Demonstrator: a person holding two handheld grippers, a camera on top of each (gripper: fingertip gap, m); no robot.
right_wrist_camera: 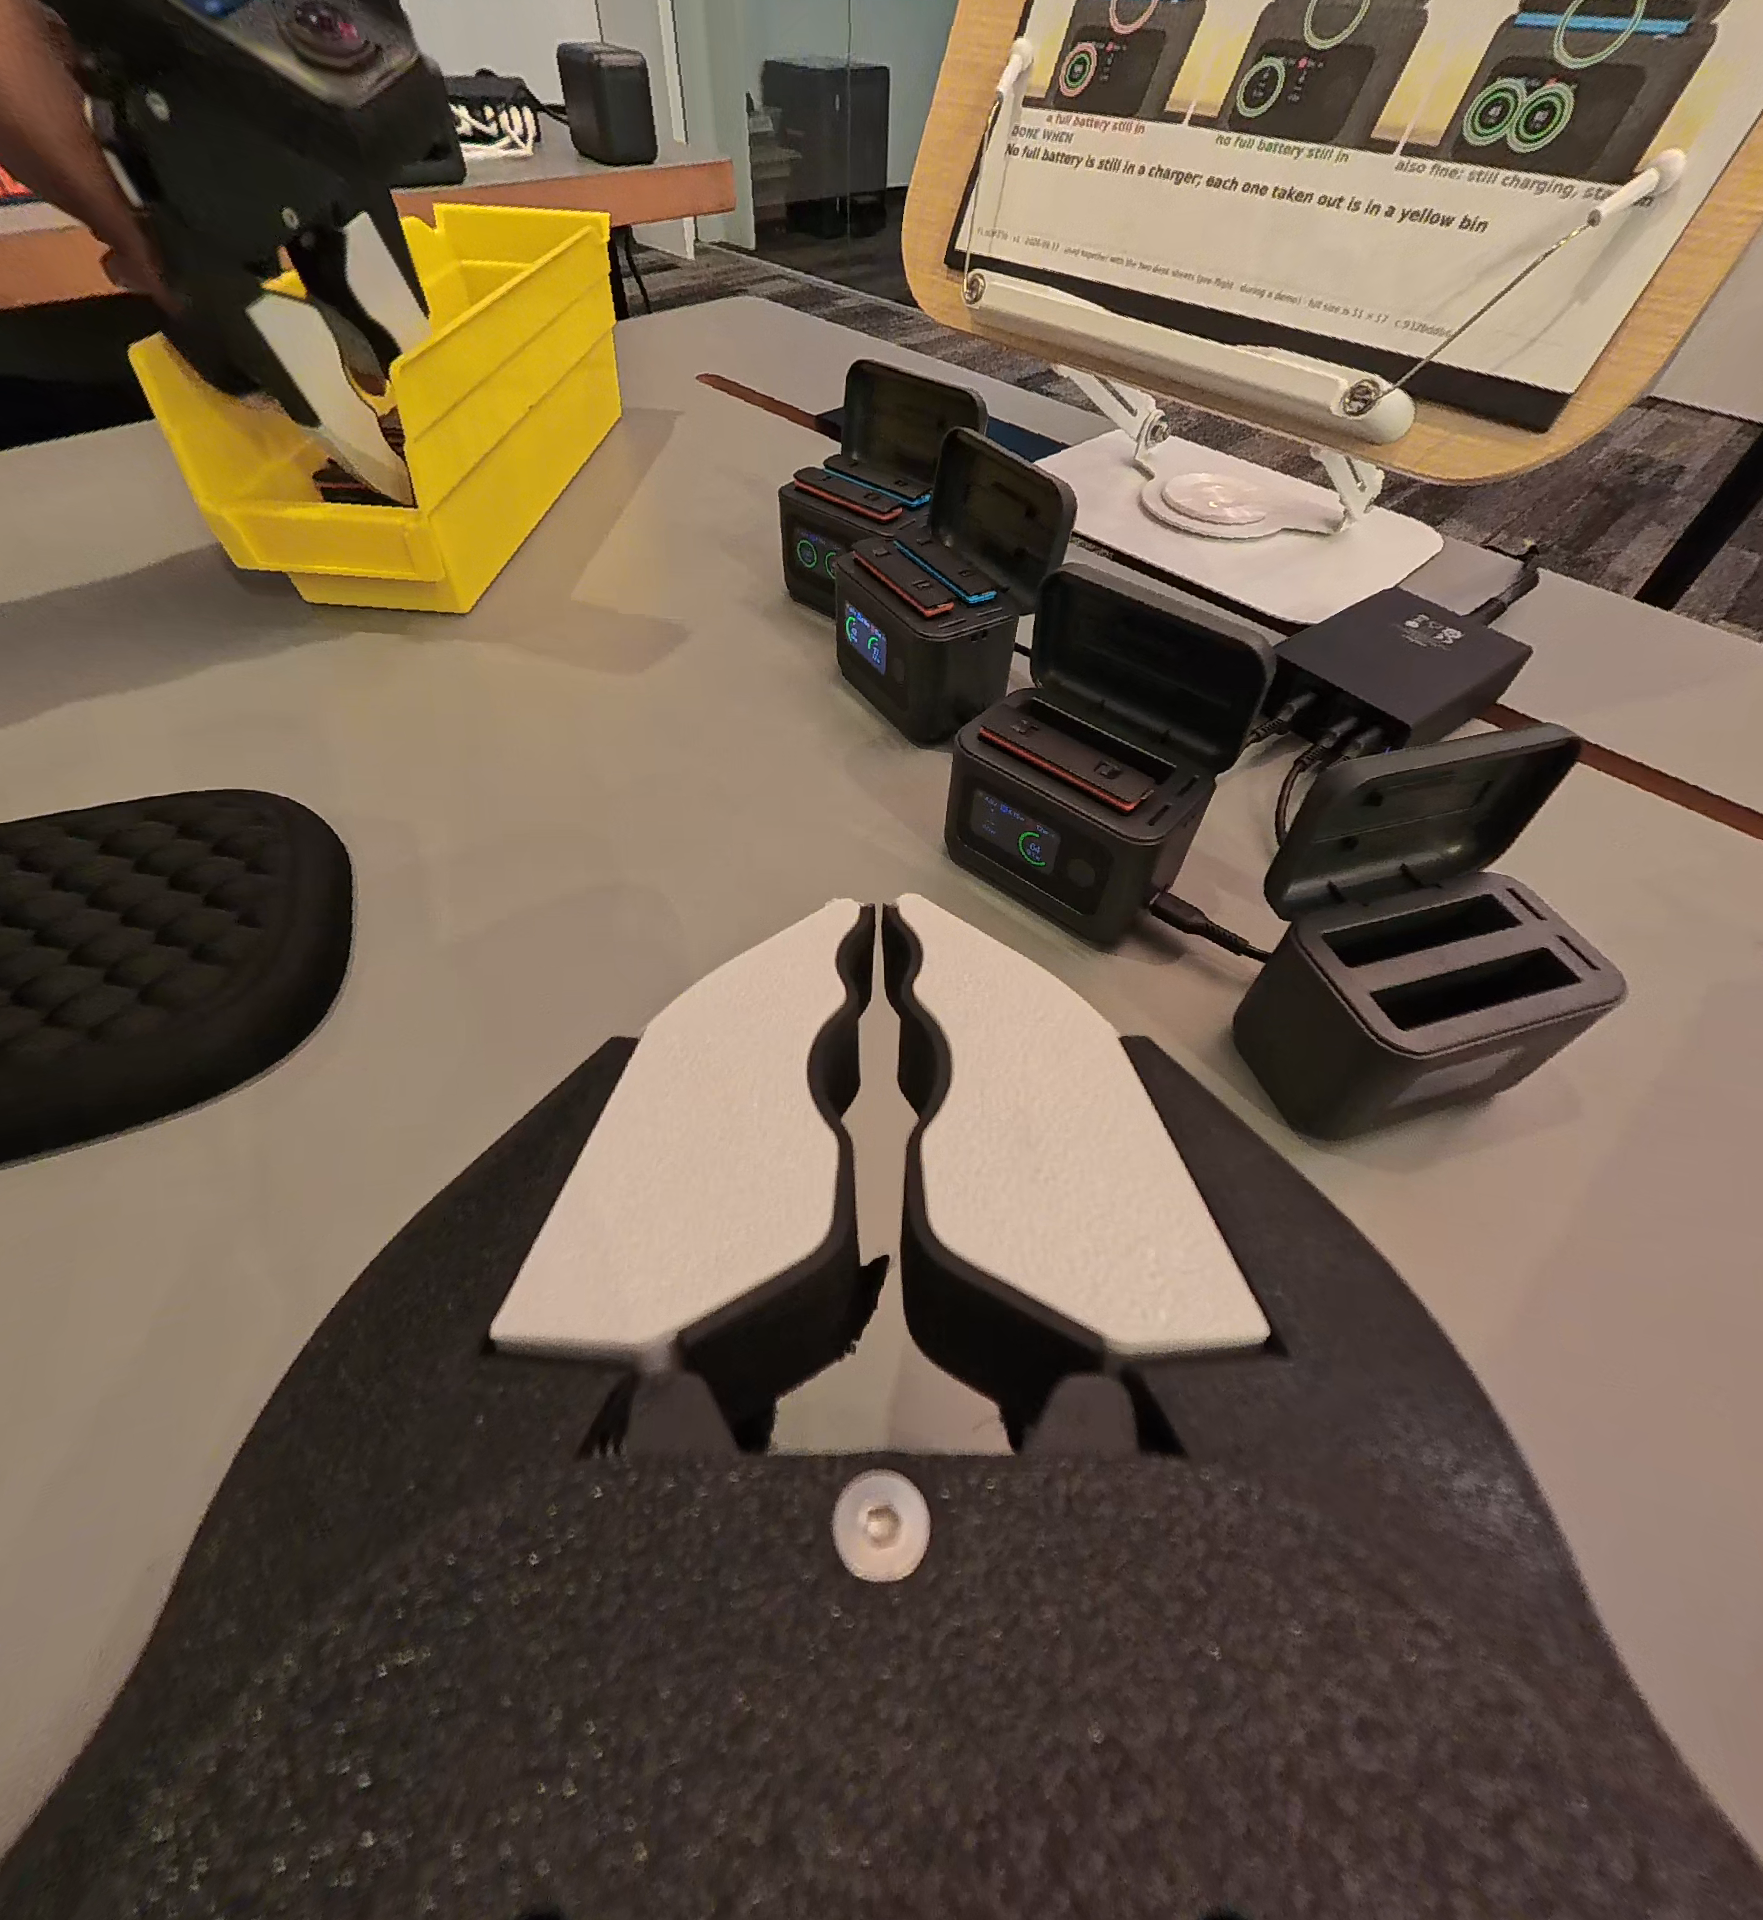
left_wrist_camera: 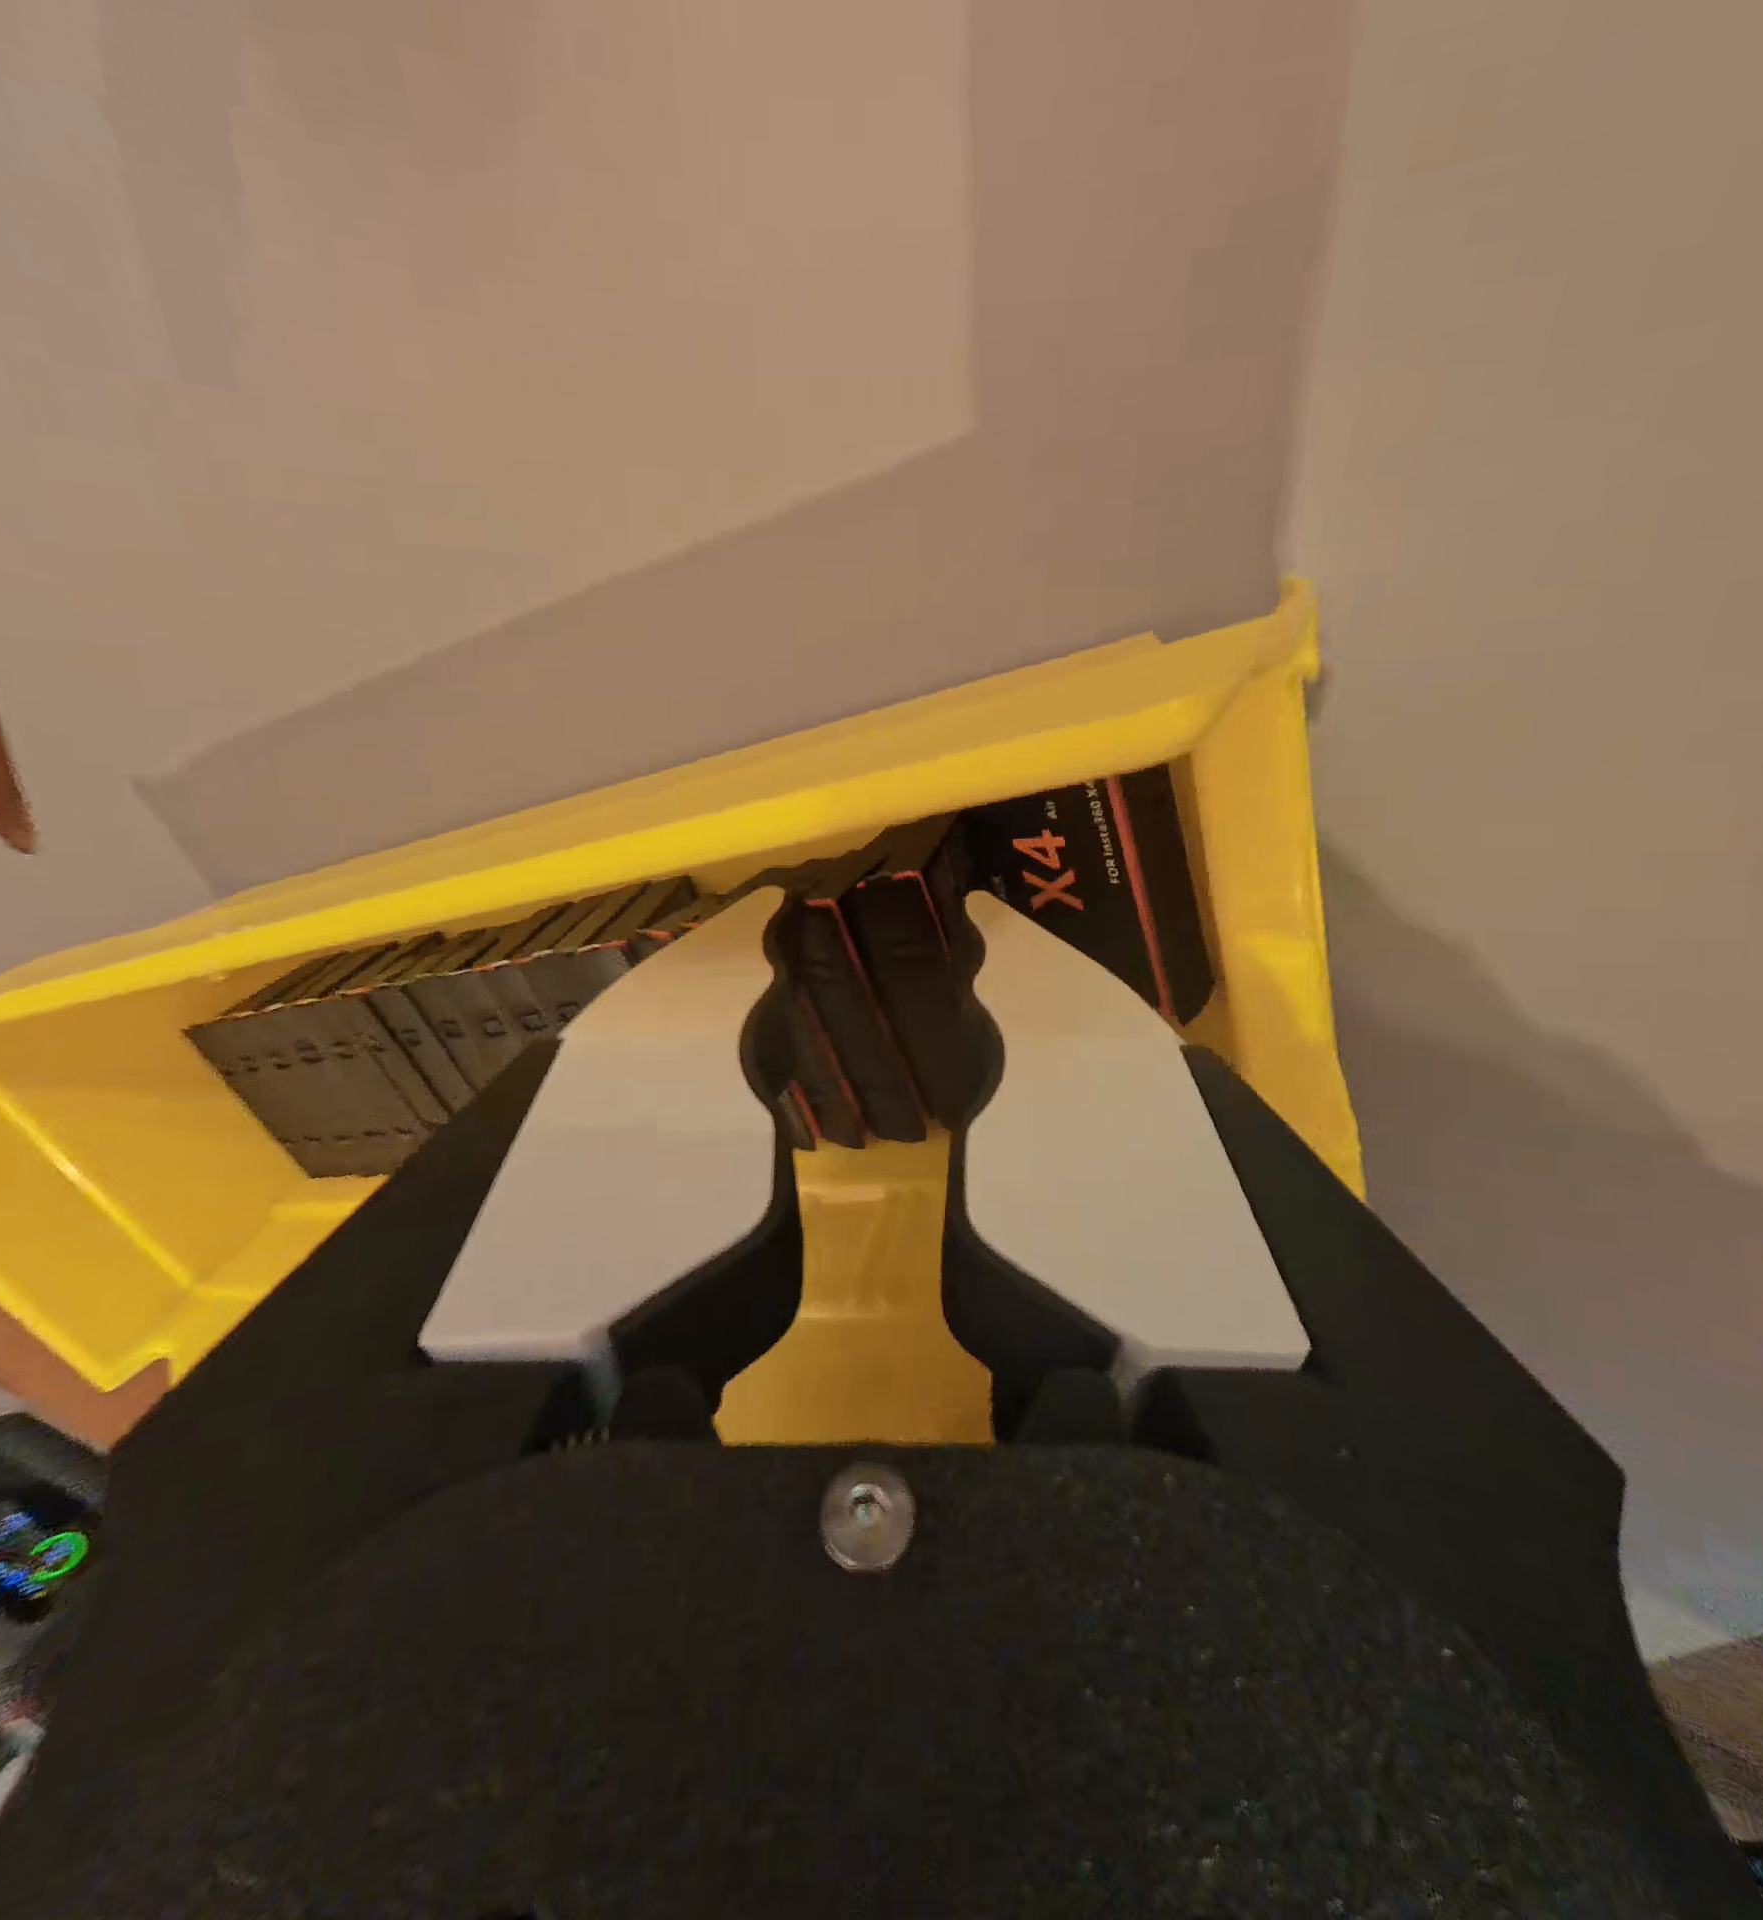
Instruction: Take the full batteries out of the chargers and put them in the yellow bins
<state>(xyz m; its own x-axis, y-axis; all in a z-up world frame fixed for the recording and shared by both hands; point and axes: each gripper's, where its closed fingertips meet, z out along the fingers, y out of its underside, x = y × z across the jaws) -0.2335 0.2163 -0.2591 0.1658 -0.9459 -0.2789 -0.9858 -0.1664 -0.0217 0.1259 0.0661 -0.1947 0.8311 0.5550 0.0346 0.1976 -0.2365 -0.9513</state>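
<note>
The left gripper [left_wrist_camera: 872, 1023] is down inside the yellow bin [left_wrist_camera: 586, 842], its fingers [left_wrist_camera: 970, 1049] closed on a black battery [left_wrist_camera: 882, 1029] with red edging, so this looks like the drop-off step; next the fingers need only part and lift clear. The bin already holds a row of dark batteries [left_wrist_camera: 357, 1060] standing on edge. The right gripper [right_wrist_camera: 877, 935] hovers over the table [right_wrist_camera: 565, 790], fingers together and empty. Four chargers [right_wrist_camera: 1085, 758] stand open; the nearest charger [right_wrist_camera: 1428, 997] has both slots empty.
</note>
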